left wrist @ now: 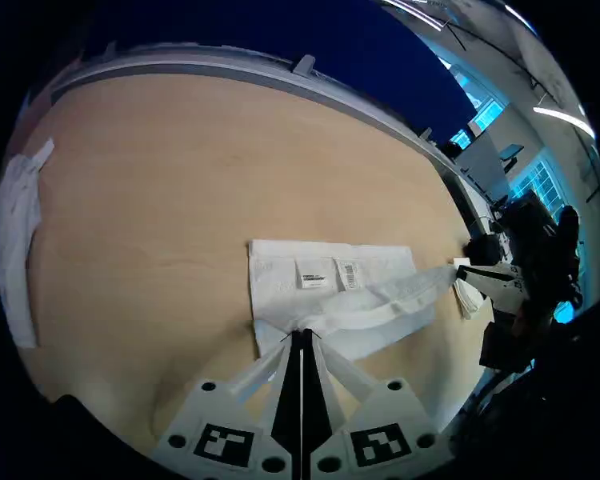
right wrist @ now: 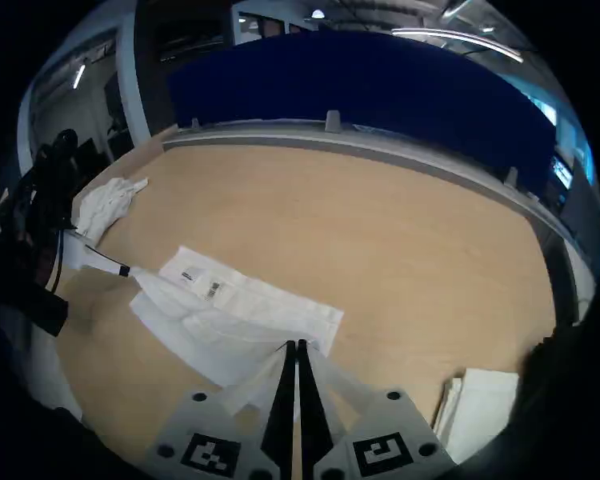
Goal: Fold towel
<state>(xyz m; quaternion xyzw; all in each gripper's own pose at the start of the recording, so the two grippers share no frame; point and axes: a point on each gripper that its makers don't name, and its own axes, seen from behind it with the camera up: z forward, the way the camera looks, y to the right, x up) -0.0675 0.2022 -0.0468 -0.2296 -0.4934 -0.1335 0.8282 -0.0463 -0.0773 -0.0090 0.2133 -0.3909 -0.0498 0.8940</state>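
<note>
Towel: lies white and partly folded on the middle of the wooden table, two labels facing up on the flat lower layer, a raised band of cloth stretched across it from one gripper to the other. Left gripper: sits at the near edge of the towel, fingers brought fully together with no gap, clamped on a pinch of the cloth; appears in the right gripper view at far left, gripping the end of the stretched band. Right gripper: sits at the opposite end, fingers likewise pressed together on a towel corner; appears in the left gripper view at far right, gripping the band's other end. Crumpled cloth: rests white near the table's far left corner, well apart from the towel. Folded stack: rests white at the near right table edge. Blue partition: stands along the far table edge.
</note>
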